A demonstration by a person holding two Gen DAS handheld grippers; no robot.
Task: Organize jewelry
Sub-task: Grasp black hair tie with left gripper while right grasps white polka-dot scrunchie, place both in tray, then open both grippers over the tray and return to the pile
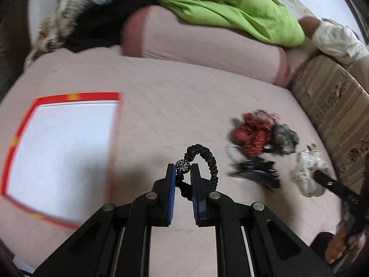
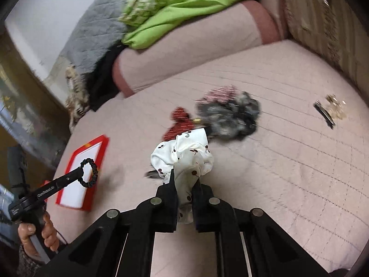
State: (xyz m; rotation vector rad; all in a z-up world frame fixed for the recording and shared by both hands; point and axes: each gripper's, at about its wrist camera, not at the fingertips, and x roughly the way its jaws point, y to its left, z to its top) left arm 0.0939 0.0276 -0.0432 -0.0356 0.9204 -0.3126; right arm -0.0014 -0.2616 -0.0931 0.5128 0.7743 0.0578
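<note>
My left gripper [image 1: 183, 168] is shut on a black ruched hair tie [image 1: 208, 159] at its sparkly bead, held above the pink bed. In the right wrist view the same gripper [image 2: 81, 168] holds the tie [image 2: 92, 173] over a red-rimmed white tray [image 2: 101, 143]. My right gripper [image 2: 184, 175] is shut on a white cherry-print scrunchie [image 2: 184, 152], lifted off the bed. It also shows in the left wrist view, where the gripper [image 1: 319, 175] grips the scrunchie [image 1: 306, 173]. A red scrunchie [image 2: 180, 124] and a grey one [image 2: 230, 113] lie beyond it.
The red-rimmed tray [image 1: 92, 97] lies flat at the left. A black frilly piece [image 1: 258, 172] lies by the pile. A dark hair clip [image 2: 325, 115] and gold bits [image 2: 336, 108] lie at the right. A pink bolster [image 1: 207, 53] and green blanket [image 1: 230, 11] lie behind.
</note>
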